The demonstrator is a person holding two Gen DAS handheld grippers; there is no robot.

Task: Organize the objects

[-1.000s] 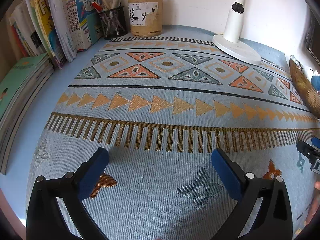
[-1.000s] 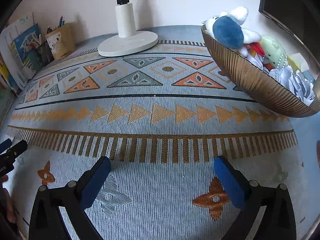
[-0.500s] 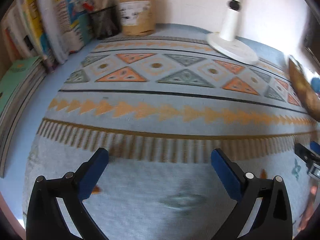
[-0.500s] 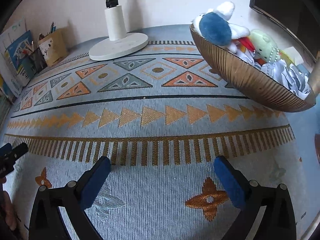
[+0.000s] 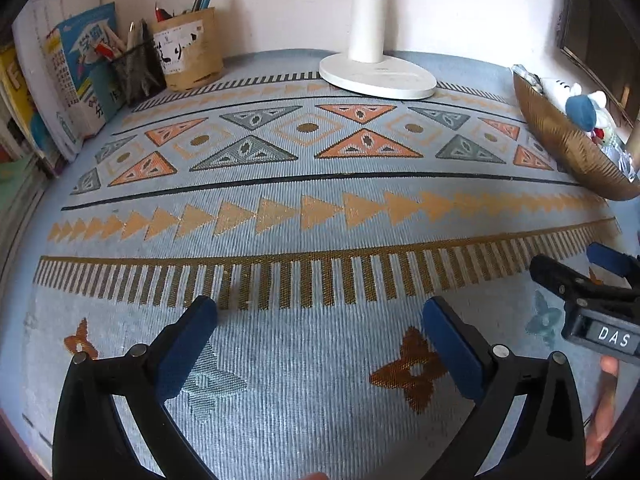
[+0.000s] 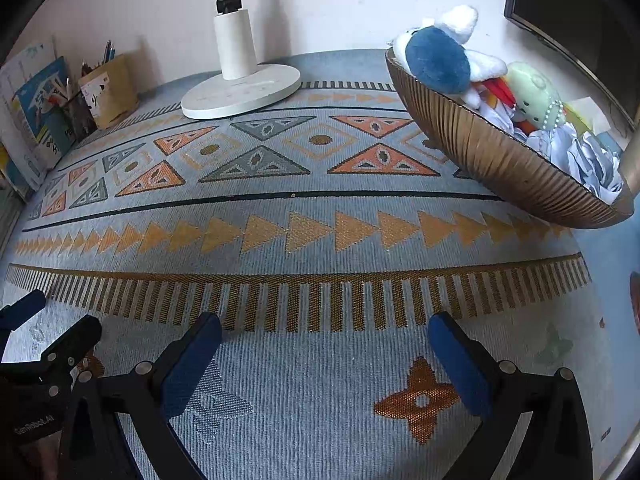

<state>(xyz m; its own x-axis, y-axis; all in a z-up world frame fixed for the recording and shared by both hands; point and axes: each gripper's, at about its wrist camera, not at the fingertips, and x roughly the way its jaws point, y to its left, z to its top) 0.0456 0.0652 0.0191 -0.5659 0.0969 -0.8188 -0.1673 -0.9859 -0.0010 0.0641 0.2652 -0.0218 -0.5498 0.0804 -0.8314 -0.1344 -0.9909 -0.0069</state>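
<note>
Hovering over the woven mat point(image 5: 320, 208), we hold both grippers with jaws wide apart and nothing between them: the left gripper point(image 5: 320, 320) and the right gripper point(image 6: 324, 336) each show two blue padded fingers on black frames. The mat is a ribbed pale-blue weave with orange and grey triangles, a gold comb-like stripe and small cross-shaped flowers.

From the left camera, the ridged bronze bowl point(image 5: 568, 148) sits at 2 o'clock; from the right camera it fills 1 o'clock, shallow, oval and fluted. In it lie the toys point(image 6: 440, 60): a fuzzy blue-and-white plush, a pale green plush with a bead string, and crumpled white paper. The smooth white lamp point(image 6: 240, 92), a round flat base with a tubular stem, stands at 12 o'clock against the wall. At 10 o'clock in the left view stand a round wooden pen pot point(image 5: 188, 56), a dark mesh cup point(image 5: 138, 68) and upright books point(image 5: 76, 80).

Against the frames from a second ago, the left view has swung rightward: the lamp has shifted from 1 o'clock to centre, the bowl shows far more, and the right gripper now looms larger at 3 o'clock. The right view has barely changed. Both grippers stay spread as before.
</note>
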